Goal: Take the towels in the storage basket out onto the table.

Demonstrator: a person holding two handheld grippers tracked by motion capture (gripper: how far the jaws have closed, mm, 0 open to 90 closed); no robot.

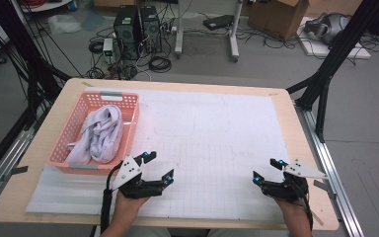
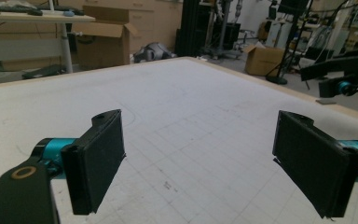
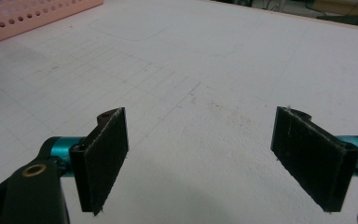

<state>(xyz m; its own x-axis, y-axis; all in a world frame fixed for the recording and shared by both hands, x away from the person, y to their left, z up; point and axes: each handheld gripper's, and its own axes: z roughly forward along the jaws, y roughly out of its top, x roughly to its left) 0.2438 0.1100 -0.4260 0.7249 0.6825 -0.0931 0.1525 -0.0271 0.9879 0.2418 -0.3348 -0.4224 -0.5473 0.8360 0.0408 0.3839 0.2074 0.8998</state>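
White cloth [image 1: 101, 134] fills the pink basket [image 1: 131, 114]; left gripper [image 1: 159, 167] and right gripper [image 1: 266, 169] gape wide, empty.

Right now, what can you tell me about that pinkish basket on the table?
The basket is salmon-pink, looks like plastic, rectangular, with perforated walls and grey handle strips at both ends. It sits flat at the table's left side, on the white gridded mat. A crumpled whitish cloth lies inside it, one end draped toward the near-left rim.

left gripper [image 1: 159, 166] empty, right gripper [image 1: 266, 169] empty, fingers spread
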